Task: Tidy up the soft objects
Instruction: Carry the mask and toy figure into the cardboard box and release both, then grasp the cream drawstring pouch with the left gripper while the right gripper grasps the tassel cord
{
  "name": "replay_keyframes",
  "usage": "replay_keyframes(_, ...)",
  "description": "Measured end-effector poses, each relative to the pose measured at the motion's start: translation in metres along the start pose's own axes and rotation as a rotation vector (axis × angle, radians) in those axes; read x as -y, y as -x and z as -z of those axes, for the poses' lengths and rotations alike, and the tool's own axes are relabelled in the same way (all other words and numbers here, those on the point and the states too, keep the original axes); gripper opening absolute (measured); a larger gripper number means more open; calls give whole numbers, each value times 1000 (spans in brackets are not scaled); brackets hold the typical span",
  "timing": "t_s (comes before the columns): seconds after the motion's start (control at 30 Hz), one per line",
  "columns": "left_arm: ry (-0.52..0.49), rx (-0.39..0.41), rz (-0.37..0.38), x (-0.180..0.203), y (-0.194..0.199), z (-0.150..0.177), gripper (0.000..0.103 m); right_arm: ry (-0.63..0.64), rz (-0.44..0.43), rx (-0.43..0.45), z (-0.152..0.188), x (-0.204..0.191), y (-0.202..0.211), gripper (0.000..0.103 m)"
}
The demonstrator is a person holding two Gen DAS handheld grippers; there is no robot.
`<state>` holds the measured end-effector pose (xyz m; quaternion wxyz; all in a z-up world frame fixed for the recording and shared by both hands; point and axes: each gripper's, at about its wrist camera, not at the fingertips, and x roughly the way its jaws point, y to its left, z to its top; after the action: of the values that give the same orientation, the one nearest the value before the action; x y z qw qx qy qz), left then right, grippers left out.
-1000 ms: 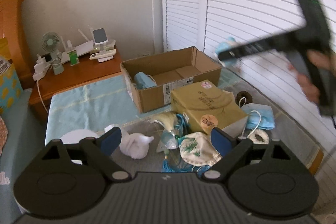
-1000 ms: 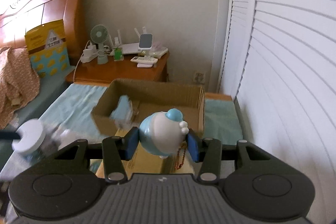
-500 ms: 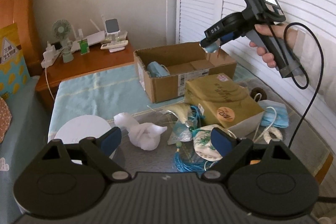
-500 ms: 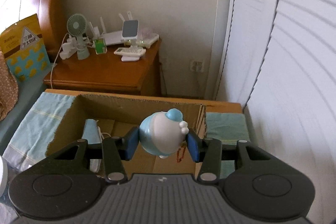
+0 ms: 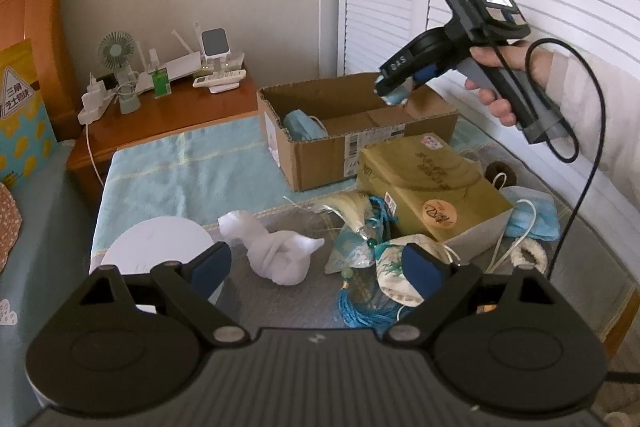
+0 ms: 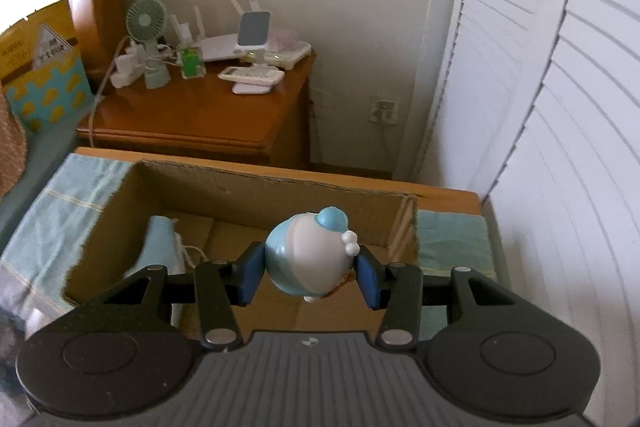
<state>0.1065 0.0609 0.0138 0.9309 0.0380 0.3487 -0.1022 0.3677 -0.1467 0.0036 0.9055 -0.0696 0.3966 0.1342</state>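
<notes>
A: The right tool [image 6: 310, 273] is clamped on the blue-and-white plush toy [image 6: 310, 259], held over the open cardboard box [image 6: 256, 195], toward its right end.

B: Risk?

A: The toy is round and pinched only at its sides. It could roll out of the pads, and released too near the right wall it might bounce onto the counter [image 5: 280, 307].

B: And the left tool [image 5: 316, 265]?

A: Spread wide, holding nothing, above the white cloth bundle [image 5: 280, 253]. A blue face mask [image 6: 160, 247] already lies in the box's left end.
</notes>
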Motion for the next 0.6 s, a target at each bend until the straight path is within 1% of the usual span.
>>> replay_keyframes(0.03, -1, -3, -2, 0, -1, 0, 92, -6, 9, -6, 1, 2, 0, 54)
replay_keyframes(0.07, 1, -5, -4, -1, -2, 0, 92, -11, 20, -5, 3, 5, 1, 57)
replay_keyframes(0.1, 3, -8, -5, -1, -2, 0, 92, -16, 34, -3, 5, 7, 3, 65)
replay_keyframes(0.13, 3, -7, -4, -2, -2, 0, 92, -22, 29, 0, 7, 9, 6, 67)
replay_keyframes(0.17, 3, -7, -3, -2, -2, 0, 92, -30, 15, 4, 9, 10, 9, 73)
replay_keyframes(0.2, 1, -6, -2, -2, -1, 0, 92, -38, 13, 12, 10, 11, 14, 86)
replay_keyframes(0.23, 0, -4, -2, -2, 0, 0, 92, -40, 26, 30, 12, 11, 19, 92)
replay_keyframes(0.27, 1, -5, -3, -2, 0, 1, 92, -36, 37, 50, 14, 9, 25, 102)
replay_keyframes(0.3, 4, -8, -5, -2, 0, 1, 92, -34, 38, 68, 16, 8, 31, 103)
replay_keyframes(0.4, 6, -8, -6, -1, 3, 2, 93, -35, 3, 80, 23, 4, 48, 103)
replay_keyframes(0.5, 6, -8, -5, 1, 6, 3, 93, -13, 16, 100, 32, -5, 65, 103)
replay_keyframes(0.6, -1, -6, -3, 4, 10, 6, 94, -4, 4, 118, 45, -13, 83, 103)
